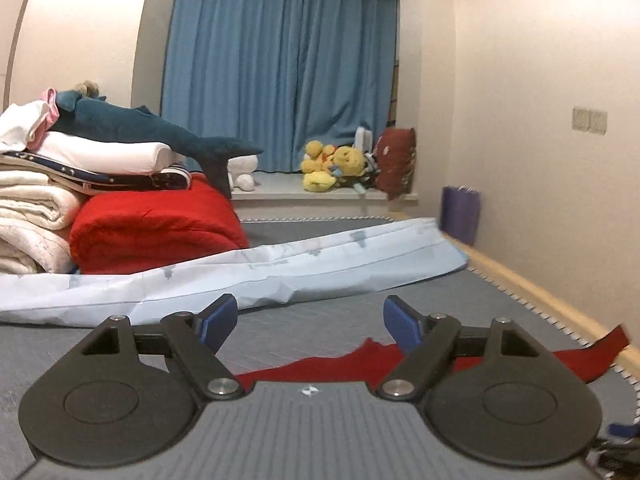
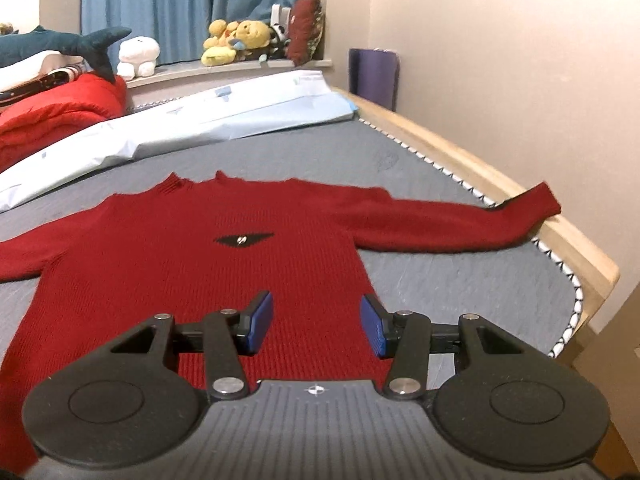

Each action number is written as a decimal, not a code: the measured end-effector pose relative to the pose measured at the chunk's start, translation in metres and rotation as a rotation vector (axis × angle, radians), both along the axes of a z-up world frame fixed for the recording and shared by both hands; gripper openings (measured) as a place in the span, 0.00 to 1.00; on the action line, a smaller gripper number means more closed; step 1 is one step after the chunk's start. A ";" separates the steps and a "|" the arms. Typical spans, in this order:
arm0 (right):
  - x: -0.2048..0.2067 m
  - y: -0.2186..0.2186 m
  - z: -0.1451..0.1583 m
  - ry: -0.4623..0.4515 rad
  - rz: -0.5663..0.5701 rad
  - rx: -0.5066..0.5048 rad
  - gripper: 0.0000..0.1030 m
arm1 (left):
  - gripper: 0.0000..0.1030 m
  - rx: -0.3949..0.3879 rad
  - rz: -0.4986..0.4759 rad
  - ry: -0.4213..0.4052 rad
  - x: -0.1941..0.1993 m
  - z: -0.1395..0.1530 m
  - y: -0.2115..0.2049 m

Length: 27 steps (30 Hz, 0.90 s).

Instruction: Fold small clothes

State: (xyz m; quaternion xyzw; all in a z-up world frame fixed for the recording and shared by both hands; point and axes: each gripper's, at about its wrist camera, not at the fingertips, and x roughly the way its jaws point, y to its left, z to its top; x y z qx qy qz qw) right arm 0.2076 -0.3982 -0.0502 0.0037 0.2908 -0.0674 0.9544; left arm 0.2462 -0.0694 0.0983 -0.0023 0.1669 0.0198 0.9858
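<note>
Sweater [image 2: 224,264], red knit, lies spread flat on the grey bed mattress [image 2: 460,280], front up, small black diamond logo on the chest. Right tool [image 2: 316,322] hovers over its lower body, near the hem, jaws apart with nothing between the blue pads, not touching the knit. Neckline lies ahead of this tool; one sleeve stretches off to its right, cuff reaching the wooden bed rail [image 2: 576,240]; other sleeve runs off to its left.

Left tool [image 1: 310,322] released too, jaws spread wide and empty, raised and pointing across the bed; only a red strip of the sweater shows just below and ahead of its fingers, with a sleeve tip at its right by the rail. Pale blue sheet [image 1: 240,276] lies bunched across the mattress ahead of both tools. Folded bedding stack [image 1: 120,216] with a shark plush sits far ahead-left.
</note>
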 end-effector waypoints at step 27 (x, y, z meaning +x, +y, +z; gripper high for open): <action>0.101 0.036 0.067 -0.105 0.117 0.179 0.48 | 0.36 -0.190 0.125 0.476 0.134 -0.172 0.140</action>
